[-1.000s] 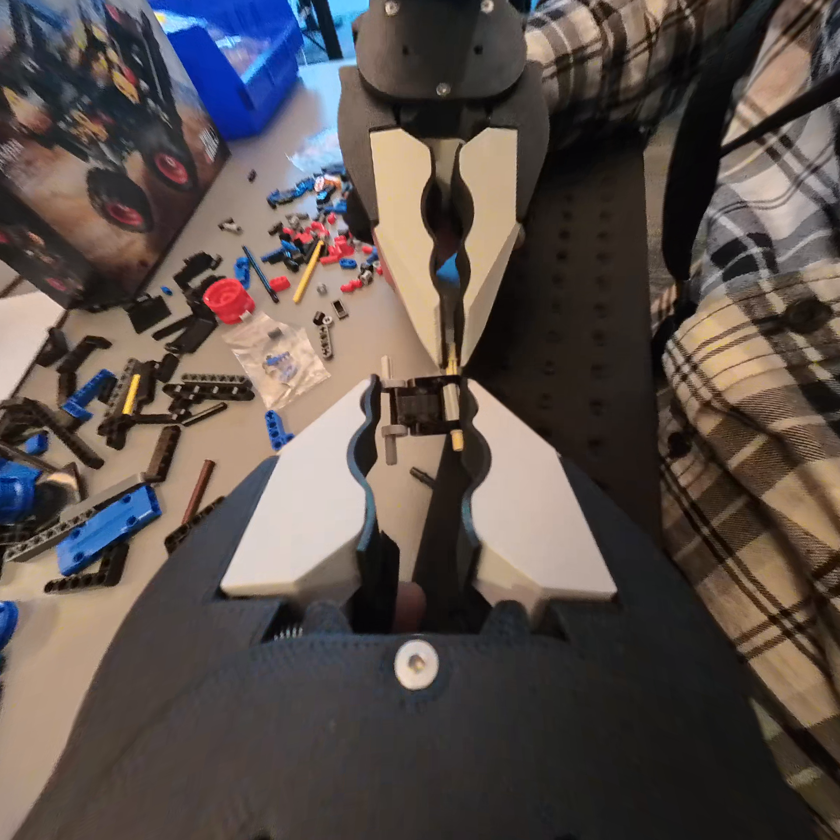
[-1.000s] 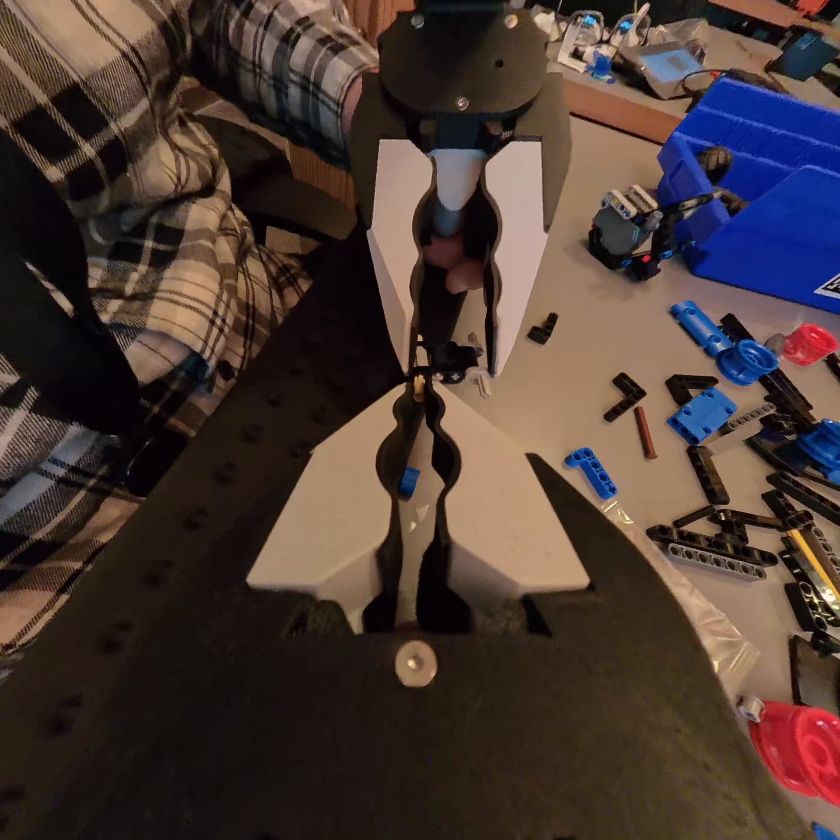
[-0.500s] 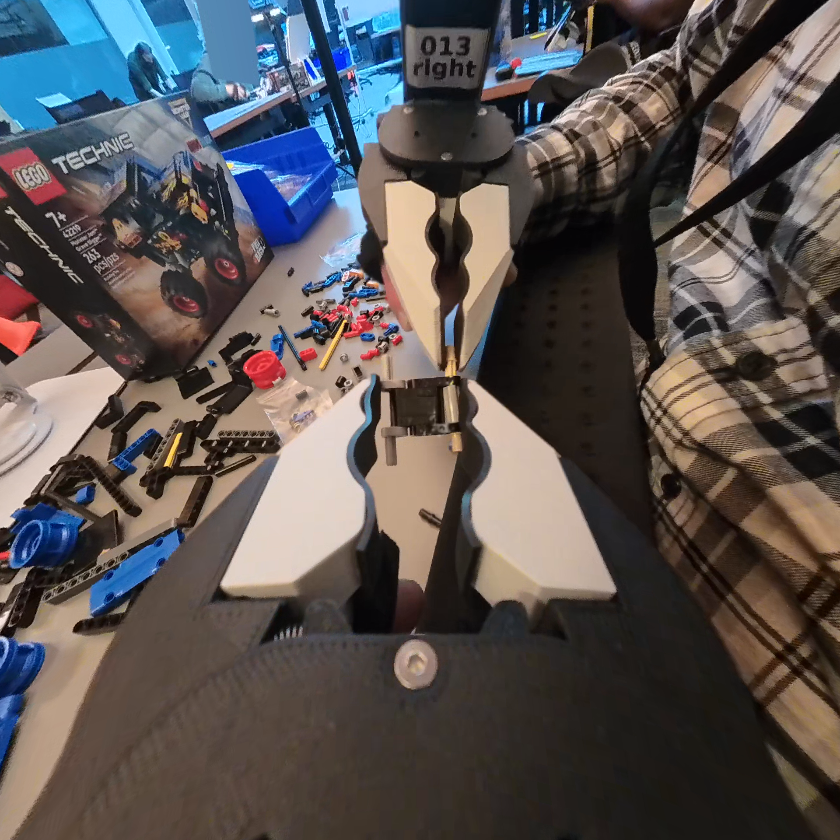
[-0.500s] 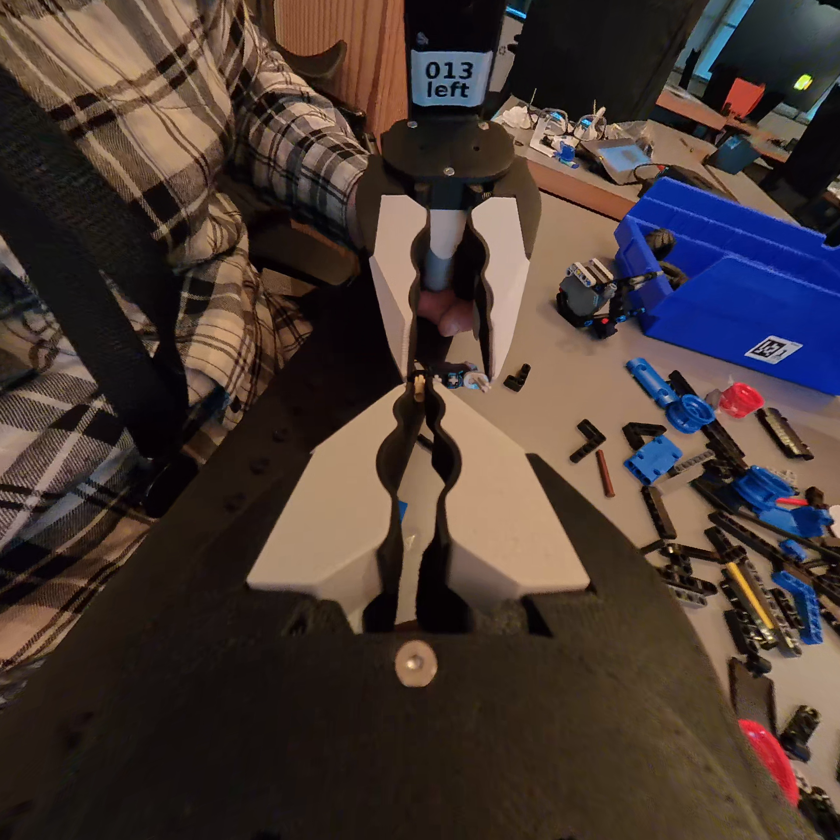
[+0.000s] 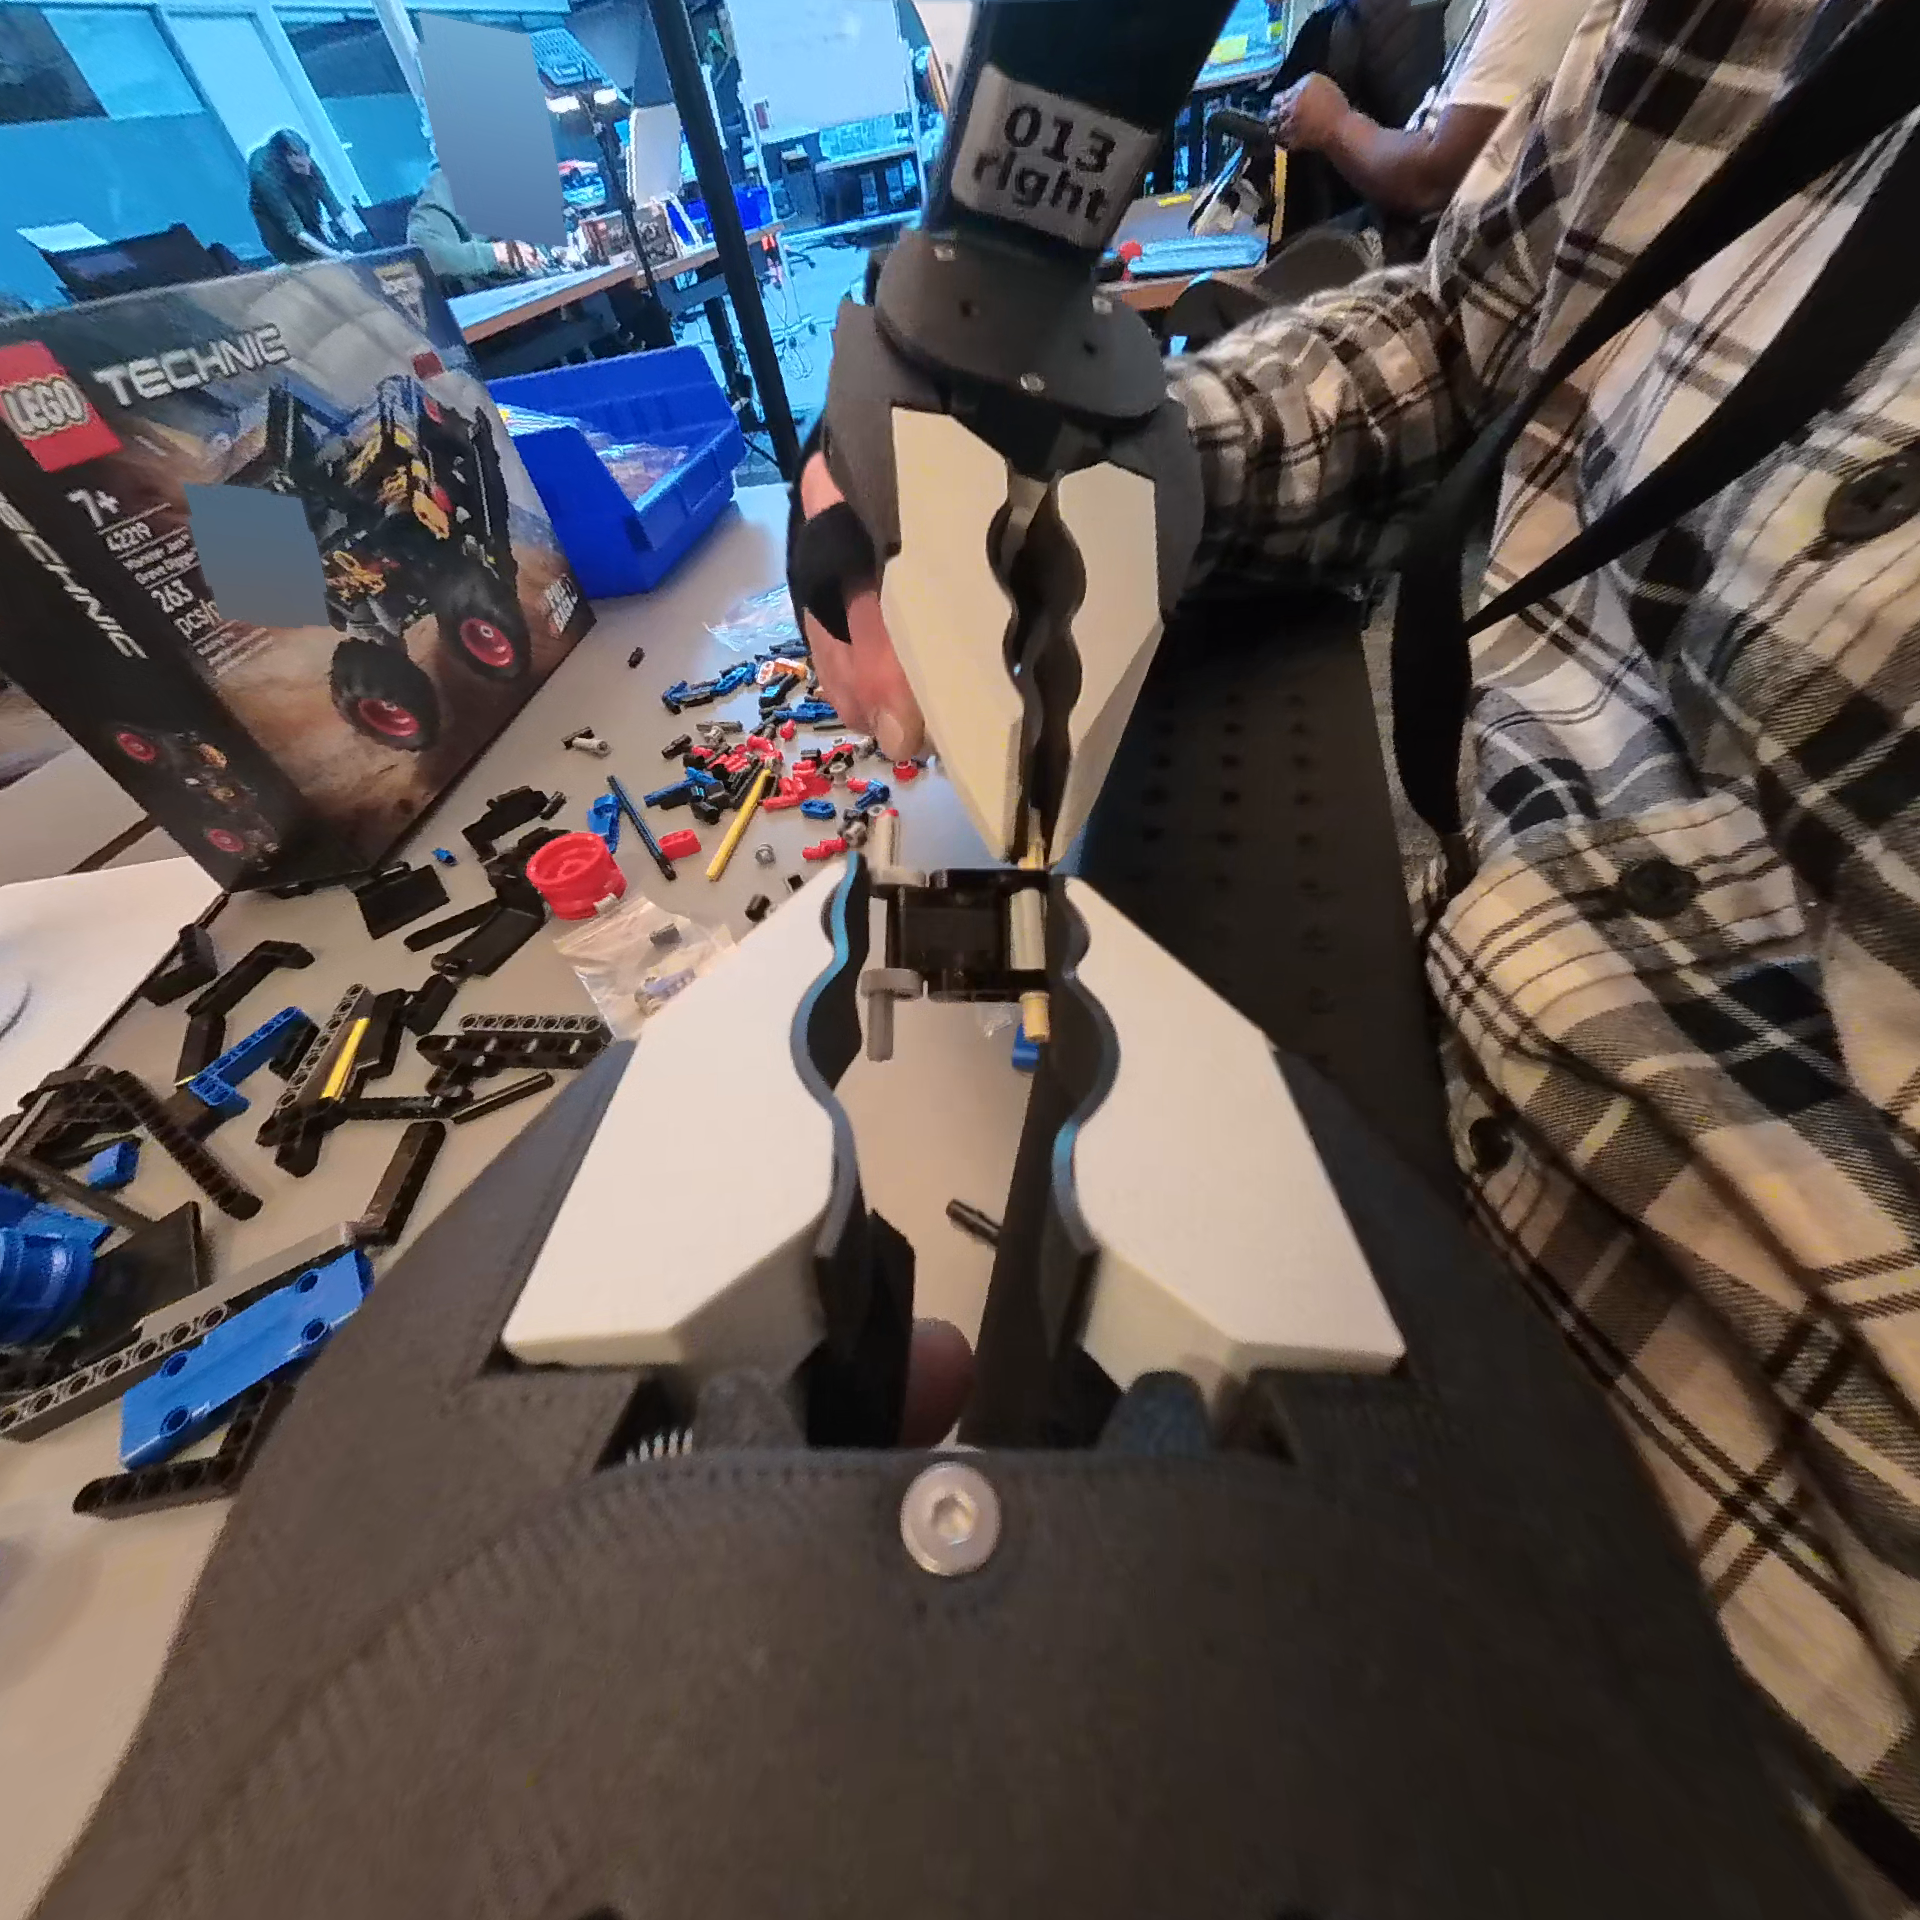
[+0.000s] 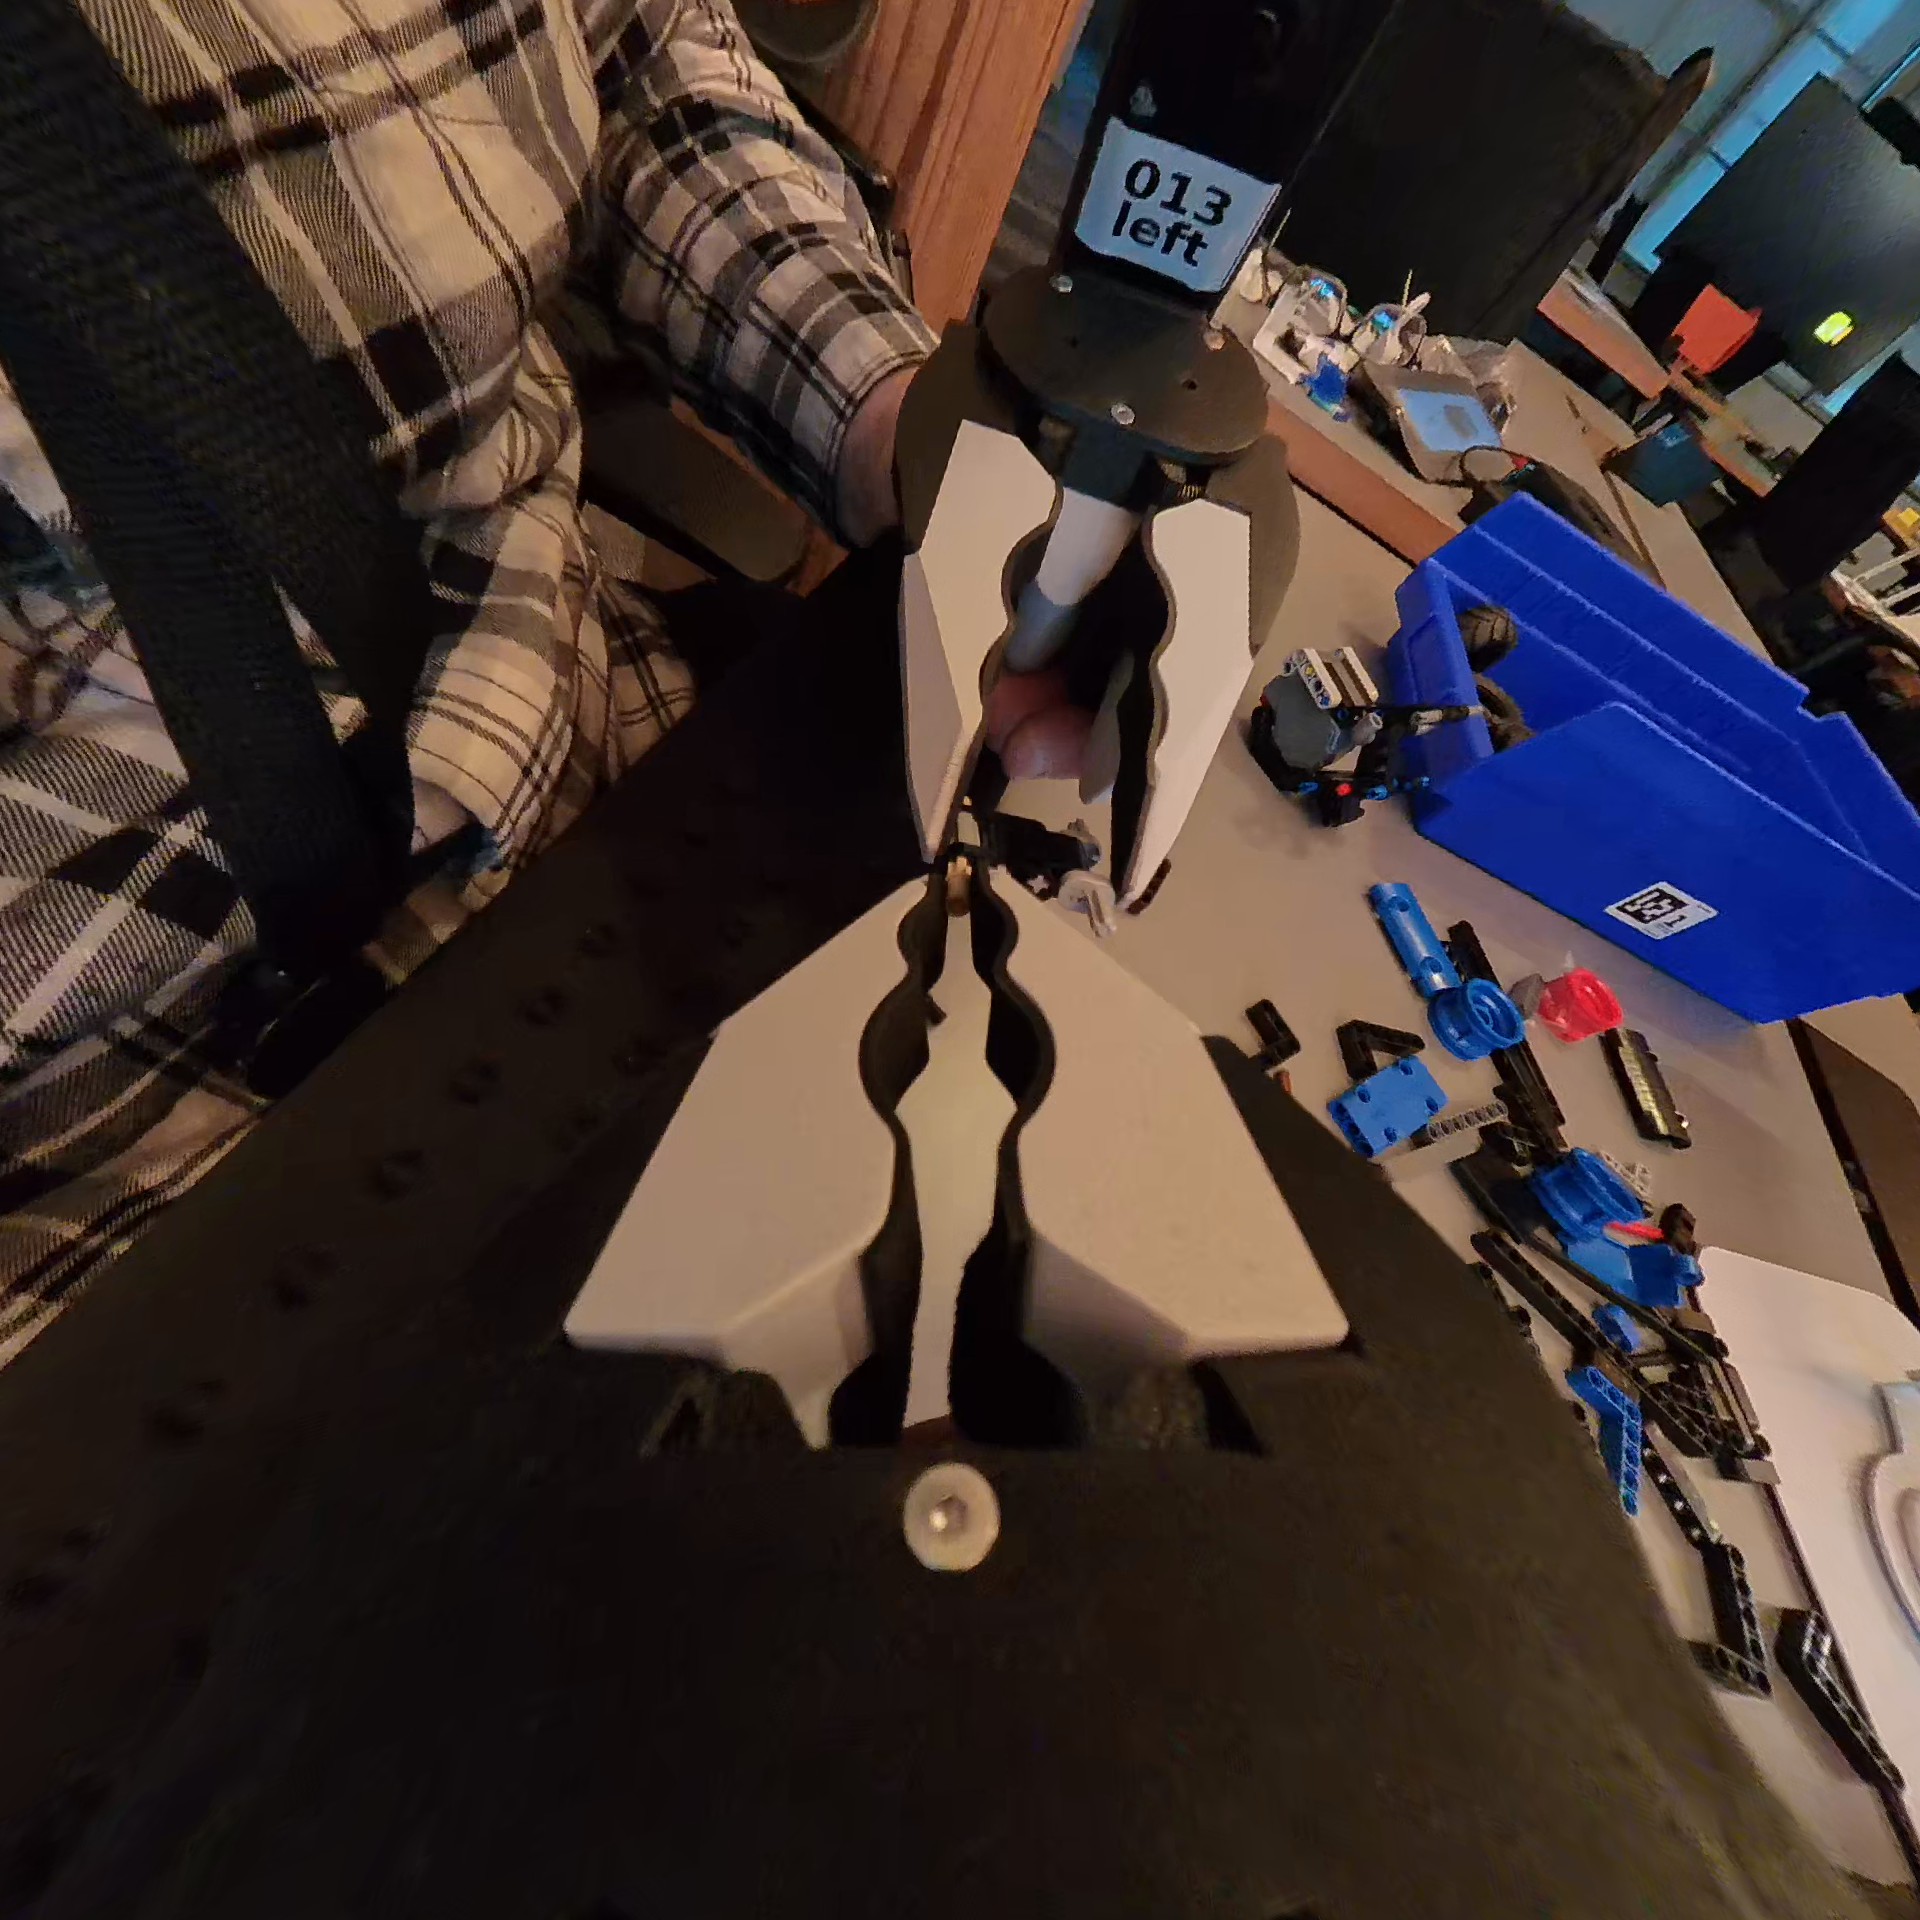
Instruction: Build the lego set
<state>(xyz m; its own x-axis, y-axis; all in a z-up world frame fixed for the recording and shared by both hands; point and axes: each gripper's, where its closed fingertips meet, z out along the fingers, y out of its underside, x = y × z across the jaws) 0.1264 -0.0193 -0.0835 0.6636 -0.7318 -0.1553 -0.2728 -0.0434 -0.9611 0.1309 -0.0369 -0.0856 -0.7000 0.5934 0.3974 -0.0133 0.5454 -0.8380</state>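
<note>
I have a small black Technic sub-assembly (image 5: 961,935) clamped crosswise between the tips of my left claw (image 5: 956,925), held up in the air above the tabletop (image 5: 665,1039) edge rather than resting on it. It carries a grey pin (image 5: 883,997) on one side and a grey sleeve on the other. A tan axle (image 5: 1036,1013) runs through that sleeve, its lower end poking out below.

My right claw (image 5: 1031,847) comes in from the far side, tip to tip with the left, and is pinched together on the upper end of that tan axle. In the right wrist view the axle's tan end (image 6: 958,894) sits right at my fingertips, with the black assembly just beyond.

I judge the step in hand to be seating this axle through the assembly. The next move calls for a straight push along the axle's own line while the left claw holds firm; any tilt could bind it or twist the piece out of the grip.

Round about lie loose black, blue and red pieces, a red wheel hub (image 5: 575,878), the set's box (image 5: 260,582) and a blue bin (image 6: 1652,790).
</note>
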